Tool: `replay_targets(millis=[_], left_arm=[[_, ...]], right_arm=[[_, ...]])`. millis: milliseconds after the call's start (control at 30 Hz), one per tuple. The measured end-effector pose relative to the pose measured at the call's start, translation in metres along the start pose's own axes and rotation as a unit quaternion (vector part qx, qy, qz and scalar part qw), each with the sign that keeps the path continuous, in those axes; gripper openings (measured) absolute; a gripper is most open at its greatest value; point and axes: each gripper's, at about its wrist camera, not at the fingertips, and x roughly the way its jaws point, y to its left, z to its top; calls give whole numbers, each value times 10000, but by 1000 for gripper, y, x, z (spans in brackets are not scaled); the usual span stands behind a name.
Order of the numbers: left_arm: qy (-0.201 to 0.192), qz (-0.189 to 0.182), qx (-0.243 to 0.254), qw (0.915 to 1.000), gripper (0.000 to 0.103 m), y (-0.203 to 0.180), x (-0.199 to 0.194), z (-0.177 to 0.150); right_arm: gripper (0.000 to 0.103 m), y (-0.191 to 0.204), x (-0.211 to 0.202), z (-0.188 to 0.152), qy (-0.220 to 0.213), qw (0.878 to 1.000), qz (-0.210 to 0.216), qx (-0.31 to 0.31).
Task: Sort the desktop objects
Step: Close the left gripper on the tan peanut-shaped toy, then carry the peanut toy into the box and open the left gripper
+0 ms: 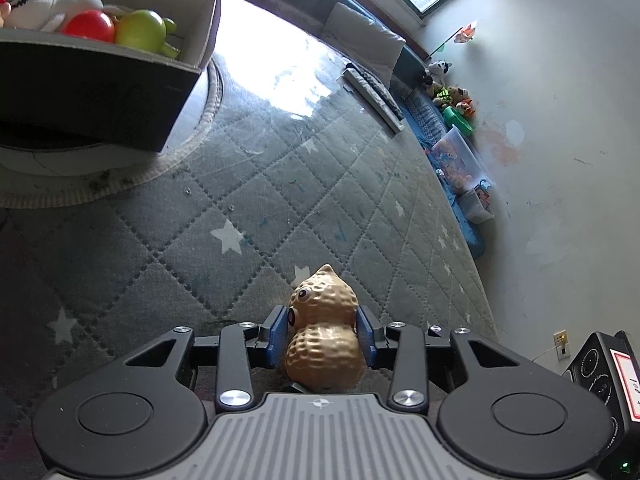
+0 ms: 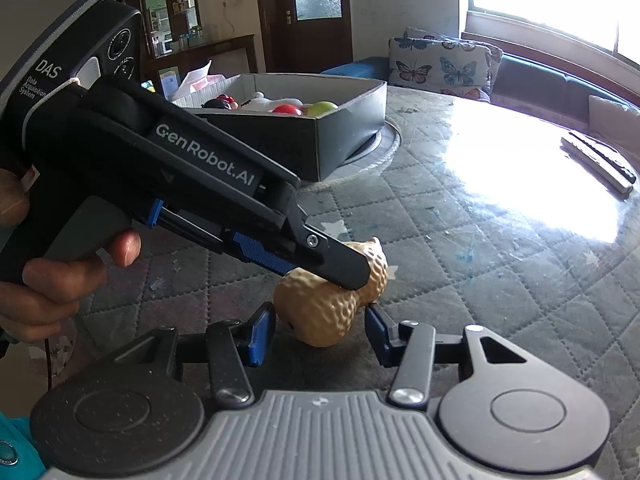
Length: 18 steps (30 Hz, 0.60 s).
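Nearest the lens in the left wrist view: ribbed grey housing, then the left gripper (image 1: 323, 330), blue pads clamped on the waist of a peanut toy (image 1: 323, 330). Tan, dimpled shell, two lobes, cartoon eyes on the upper lobe, small pointed tip on top; held above the quilted grey mat (image 1: 240, 184) with white stars, lower centre of frame.

In the right wrist view, same toy (image 2: 320, 312) at lower centre, tilted, a small hole in its lower lobe. Right gripper (image 2: 320, 330) spread wide on either side of the lower lobe, blue pads (image 2: 260, 338) near but apart from the shell. Left gripper (image 2: 340, 270) reaching in from the upper left, black finger pressed across the toy's narrow middle. On its body, white print: "GenRobot.AI"; on the rear block, "DAS" and "Data Acquisition System". Hand (image 2: 60, 280) wrapped round the grip at left edge.

Grey box (image 1: 120, 60) at upper left of the left view, holding a white plush (image 1: 48, 6), a red ball (image 1: 89, 26) and a green fruit (image 1: 141, 29). Same box (image 2: 340, 128) at upper centre of the right view. Remote (image 1: 374, 96) on the mat toward upper right. Butterfly cushion (image 2: 440, 60) behind the table. Red-bordered label at lower right of the left view, writing unreadable.
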Motion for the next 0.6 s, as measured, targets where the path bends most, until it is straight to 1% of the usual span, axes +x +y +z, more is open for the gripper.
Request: replay_targets(millis=[100,133,300,500,600], left_arm=[[-110,-7,-41,9999,40,1,-8,3],[-150,-5,-53,9999,40,2,-11,4],[-427,34,-64,9991,40,6,-31,16],[-788,89,-49,9968,40,11,-54,33],[-986,134,-43,9950,40,15,-66,47]], right_arm=[[46,4,-1,6,-45,9999,27,-87],[44,6,-1,9,-57,9999,45,-116],[44,14,1,24,-131,9993,142,-306],[44,27,7,57,-307,9973,212,-629],[44,32,13,76,-400,9959,238,-773]])
